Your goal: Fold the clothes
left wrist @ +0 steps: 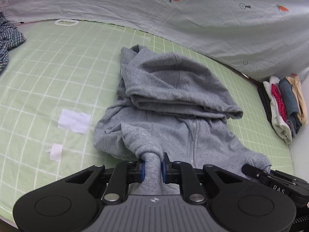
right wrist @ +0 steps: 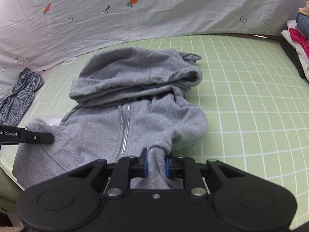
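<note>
Item: grey zip hoodie (left wrist: 173, 100), lying on the green gridded mat (left wrist: 48, 67), far part already doubled over.

Left gripper (left wrist: 152, 167) and right gripper (right wrist: 156, 163): jaws clamped on near hem corners.

Step, we judge: fold hem forward, evenly.

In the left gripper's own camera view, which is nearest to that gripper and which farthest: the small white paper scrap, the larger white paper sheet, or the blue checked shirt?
1. Small white paper scrap, just left of the left gripper, which is shut on the grey zip hoodie.
2. Larger white paper sheet, farther up the green grid mat.
3. Blue checked shirt, at the far left edge.
</note>
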Available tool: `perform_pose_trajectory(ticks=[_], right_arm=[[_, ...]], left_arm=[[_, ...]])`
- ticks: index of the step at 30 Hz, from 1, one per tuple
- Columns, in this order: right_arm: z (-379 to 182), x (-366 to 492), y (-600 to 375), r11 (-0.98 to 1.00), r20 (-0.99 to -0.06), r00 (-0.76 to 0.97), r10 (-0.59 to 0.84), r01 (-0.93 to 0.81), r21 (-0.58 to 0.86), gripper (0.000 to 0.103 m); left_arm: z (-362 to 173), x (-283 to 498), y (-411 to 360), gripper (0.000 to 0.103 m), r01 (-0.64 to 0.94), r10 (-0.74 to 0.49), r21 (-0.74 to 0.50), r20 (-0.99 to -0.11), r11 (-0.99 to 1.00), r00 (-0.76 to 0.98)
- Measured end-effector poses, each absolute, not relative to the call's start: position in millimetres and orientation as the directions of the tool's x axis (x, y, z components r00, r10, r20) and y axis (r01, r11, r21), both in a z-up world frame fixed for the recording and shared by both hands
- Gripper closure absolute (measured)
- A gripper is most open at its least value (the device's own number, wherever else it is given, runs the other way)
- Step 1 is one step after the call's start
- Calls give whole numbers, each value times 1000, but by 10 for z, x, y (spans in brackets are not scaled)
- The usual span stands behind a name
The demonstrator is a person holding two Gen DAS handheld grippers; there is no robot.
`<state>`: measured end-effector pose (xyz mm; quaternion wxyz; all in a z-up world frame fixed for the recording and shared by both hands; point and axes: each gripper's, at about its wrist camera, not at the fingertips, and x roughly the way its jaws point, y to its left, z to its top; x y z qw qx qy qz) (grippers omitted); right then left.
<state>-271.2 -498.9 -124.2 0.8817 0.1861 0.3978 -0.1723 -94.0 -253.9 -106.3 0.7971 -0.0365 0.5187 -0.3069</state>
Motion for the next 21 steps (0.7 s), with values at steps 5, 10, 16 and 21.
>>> perform_pose_trajectory(ticks=[5, 10, 16, 21], right_arm=[[-1014, -2490, -5170, 865, -714, 675, -188, 458, 205, 86], [-873, -2237, -5366, 865, -671, 707, -223, 461, 198, 86], [-821, -1921, -5594, 861, -648, 720, -250, 471, 191, 86], [-990, -1586, -5819, 839, -672, 703, -234, 495, 226, 86]], left_arm=[[-805, -624, -2593, 87, 415, -578, -437, -750, 798, 322], [-636, -367, -2703, 87, 404, -602, -463, -713, 789, 359], [-591, -24, -2895, 87, 409, -620, -478, -694, 777, 367], [-778, 343, -3103, 87, 377, -612, -492, -712, 785, 343]])
